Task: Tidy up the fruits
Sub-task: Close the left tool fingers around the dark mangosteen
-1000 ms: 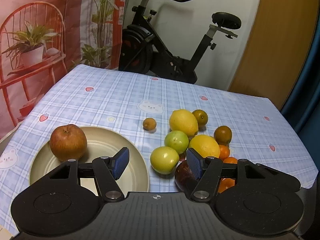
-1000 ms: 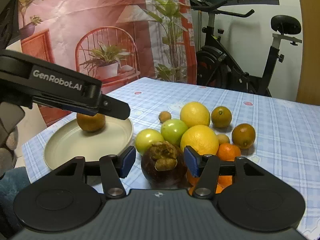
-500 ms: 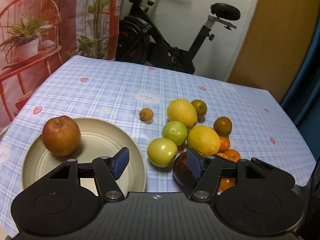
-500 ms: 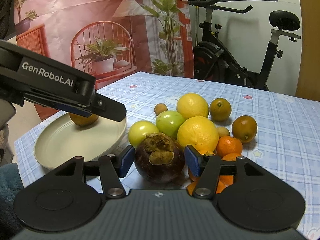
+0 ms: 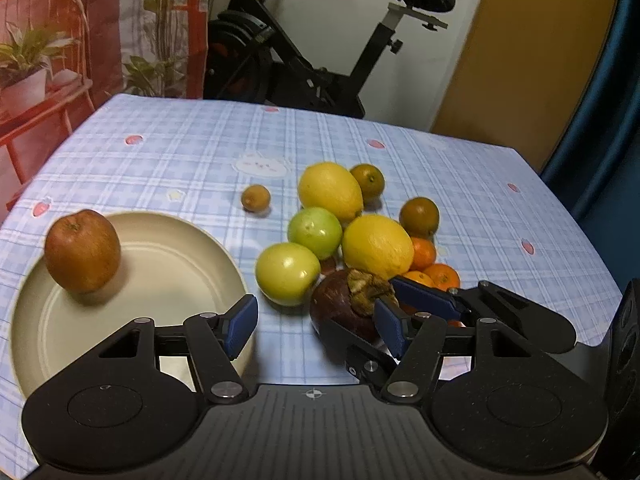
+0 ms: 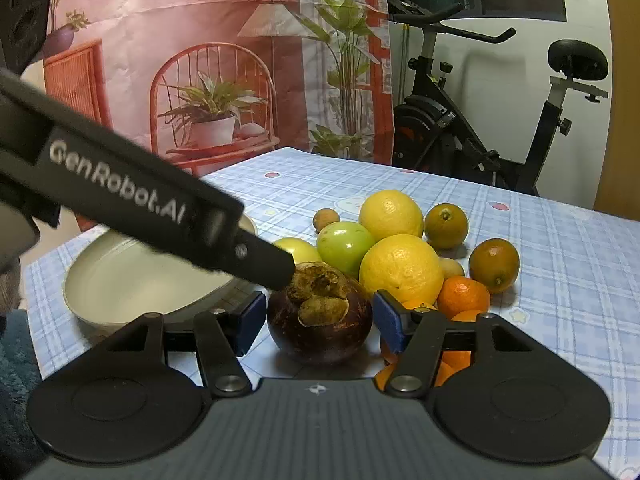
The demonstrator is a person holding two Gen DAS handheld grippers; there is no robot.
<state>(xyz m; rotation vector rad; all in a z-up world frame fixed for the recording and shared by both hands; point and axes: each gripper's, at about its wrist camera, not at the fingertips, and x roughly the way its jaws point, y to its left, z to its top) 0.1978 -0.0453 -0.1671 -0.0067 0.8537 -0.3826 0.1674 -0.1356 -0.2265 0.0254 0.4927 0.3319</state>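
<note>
While the right gripper fingers have just been opening, the mangosteen apparently sits unpinched between them.

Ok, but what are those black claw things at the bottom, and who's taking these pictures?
They are two grabbers that a person holds, one in each hand. Each has a small camera looking forward along its two blue-tipped fingers, so you get one picture per grabber.

The left gripper is open with nothing in it. It hangs by the cream plate, where a brown apple sits.

The right gripper has a dark purple mangosteen between its fingers. Its jaws have just been opening, and the pads look just clear of the fruit, so it is not squeezed.

On the checked tablecloth lie lemons, green fruits and tangerines, all bunched together.

The black bar with writing in the right picture is the left gripper seen from the side.
</note>
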